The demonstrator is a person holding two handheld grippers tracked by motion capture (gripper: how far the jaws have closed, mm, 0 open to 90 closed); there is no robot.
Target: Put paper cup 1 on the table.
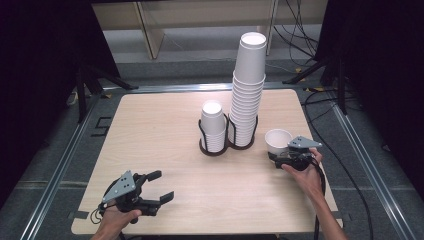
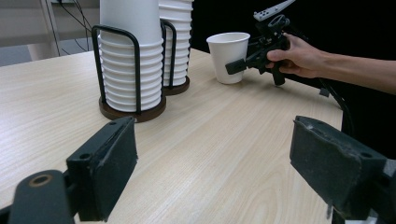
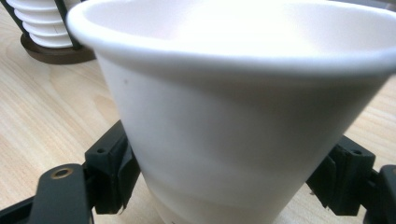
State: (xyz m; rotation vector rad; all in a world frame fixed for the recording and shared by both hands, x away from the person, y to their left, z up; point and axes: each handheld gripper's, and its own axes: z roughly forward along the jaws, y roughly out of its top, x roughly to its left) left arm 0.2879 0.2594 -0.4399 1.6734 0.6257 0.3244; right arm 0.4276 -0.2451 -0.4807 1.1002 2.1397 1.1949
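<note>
Two grippers are working — right gripper (image 1: 283, 156) is grasping a cup (image 1: 278, 140); left gripper (image 1: 158, 185) is lying released on the table (image 1: 160, 125).

A single white paper cup (image 1: 278, 141) stands upright and open-mouthed at the right of the frame, just right of two cup stacks: a short stack (image 1: 213, 127) and a tall stack (image 1: 247, 90), both centred, set in a black wire holder (image 1: 227, 135).

White cup (image 3: 233, 116) base cut off at frame bottom, tall stack (image 2: 176, 28) top cropped
</note>
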